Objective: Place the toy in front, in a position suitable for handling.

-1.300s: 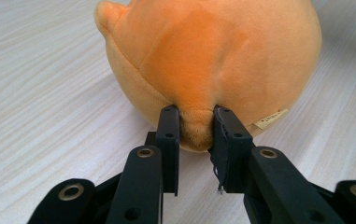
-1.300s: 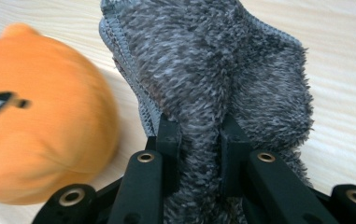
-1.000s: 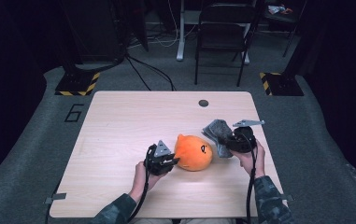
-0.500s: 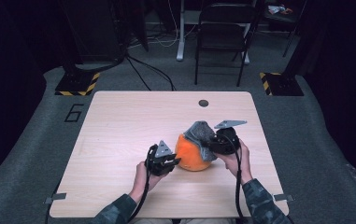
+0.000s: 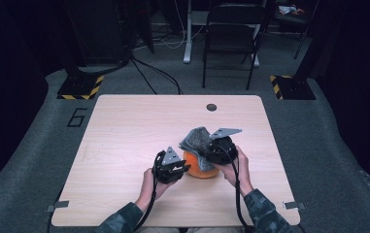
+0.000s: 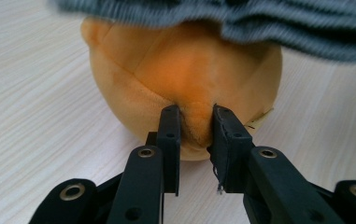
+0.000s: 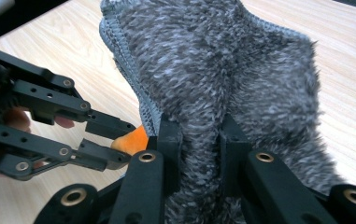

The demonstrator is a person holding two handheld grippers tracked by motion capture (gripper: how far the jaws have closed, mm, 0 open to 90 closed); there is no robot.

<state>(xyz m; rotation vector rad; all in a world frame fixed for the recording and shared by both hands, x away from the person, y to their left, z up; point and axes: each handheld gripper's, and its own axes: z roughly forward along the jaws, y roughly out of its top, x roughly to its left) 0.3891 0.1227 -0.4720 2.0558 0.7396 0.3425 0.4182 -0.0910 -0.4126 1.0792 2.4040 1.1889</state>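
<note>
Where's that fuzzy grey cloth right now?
In the high view the grey cloth sits right of the table's middle, draped over the orange plush ball, pinched by the right gripper.

Tongs [image 6: 193, 123] pinch fold of orange plush [image 6: 185, 70]; grey cloth [image 6: 241, 23] draped above.

A round orange plush ball [image 5: 199, 167] with stitched seams rests on the wooden table, near its front edge and right of the middle. A fuzzy grey knitted cloth [image 5: 196, 140], bunched and raised, drapes over the ball's top and far side.
</note>
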